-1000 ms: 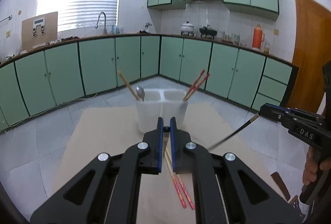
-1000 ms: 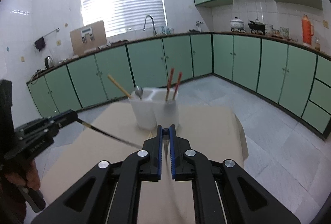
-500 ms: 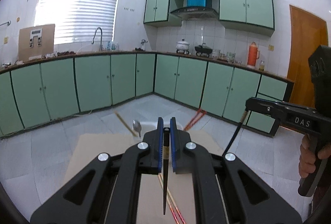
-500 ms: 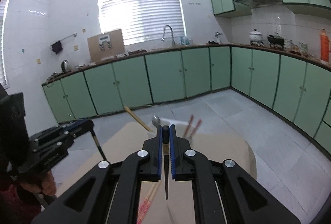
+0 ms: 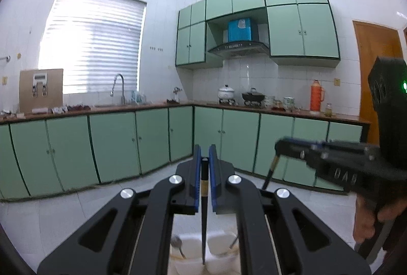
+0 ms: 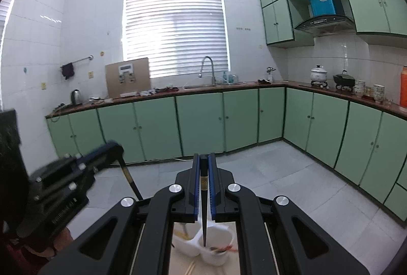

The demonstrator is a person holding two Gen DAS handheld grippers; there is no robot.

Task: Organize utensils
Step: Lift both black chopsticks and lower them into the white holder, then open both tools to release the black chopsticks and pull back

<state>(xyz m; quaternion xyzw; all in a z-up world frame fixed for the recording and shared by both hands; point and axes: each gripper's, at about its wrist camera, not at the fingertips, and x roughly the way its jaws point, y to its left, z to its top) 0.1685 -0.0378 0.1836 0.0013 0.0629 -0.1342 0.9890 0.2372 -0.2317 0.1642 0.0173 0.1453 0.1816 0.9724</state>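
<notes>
My left gripper [image 5: 204, 148] is shut on a dark chopstick [image 5: 203, 219] that hangs point down over the white two-compartment holder [image 5: 221, 234]. A spoon [image 5: 176, 241] stands in the holder's left cup. My right gripper [image 6: 203, 156] is shut on a second dark chopstick [image 6: 204, 219], whose tip hangs above the holder [image 6: 216, 259]; red chopsticks [image 6: 225, 248] lie in its right cup. Each gripper also shows in the other's view: the right gripper [image 5: 278, 145] with its chopstick [image 5: 269, 173], and the left gripper [image 6: 115, 148] with its chopstick [image 6: 129, 178].
The holder stands on a tan table top [image 6: 230, 267], where pale wooden chopsticks [image 6: 189, 270] lie in front of it. Green base cabinets [image 6: 203, 122] line the far walls under a counter with a sink [image 6: 211, 84]. A hand [image 5: 366, 219] grips the right tool.
Both grippers have risen and tilted up, each lifting a dark chopstick that now hangs straight down. The holder has dropped to the bottom of both views.
</notes>
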